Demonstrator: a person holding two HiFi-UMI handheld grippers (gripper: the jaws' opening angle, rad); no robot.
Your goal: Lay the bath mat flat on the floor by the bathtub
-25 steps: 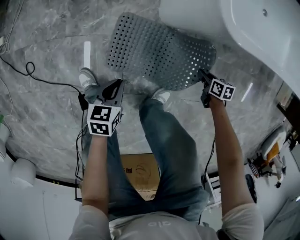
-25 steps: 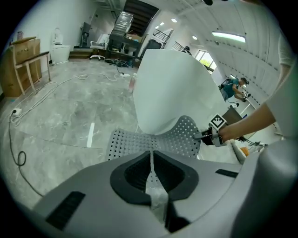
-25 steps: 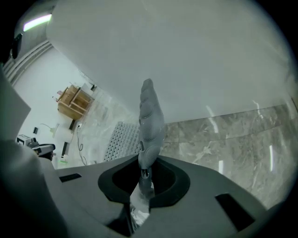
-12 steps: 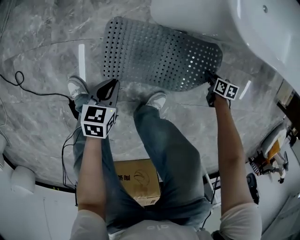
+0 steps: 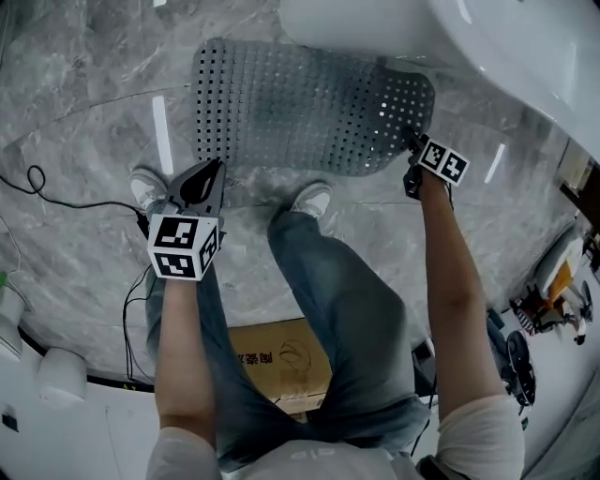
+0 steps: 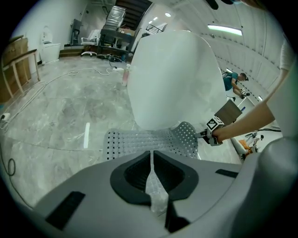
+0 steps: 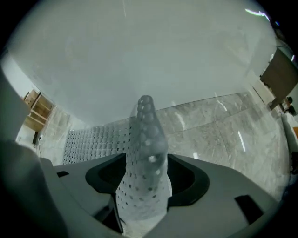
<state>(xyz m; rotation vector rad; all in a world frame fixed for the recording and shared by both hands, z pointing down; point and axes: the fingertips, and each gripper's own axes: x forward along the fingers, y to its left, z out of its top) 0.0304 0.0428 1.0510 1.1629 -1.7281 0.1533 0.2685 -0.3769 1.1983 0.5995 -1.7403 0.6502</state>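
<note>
The grey perforated rubber bath mat (image 5: 300,108) lies spread on the grey marble floor (image 5: 84,122), directly beside the white bathtub (image 5: 375,28). Its right end curls upward between the fingers of the right gripper (image 5: 411,141), which have just been opening and now stand apart around it. The left gripper (image 5: 214,171) sits just off the mat's near left corner, fingers together with nothing between them.

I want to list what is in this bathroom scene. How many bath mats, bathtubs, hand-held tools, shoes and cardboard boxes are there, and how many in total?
Bath mat: 1
Bathtub: 1
Tools: 2
Shoes: 2
Cardboard box: 1
Total: 7
</note>
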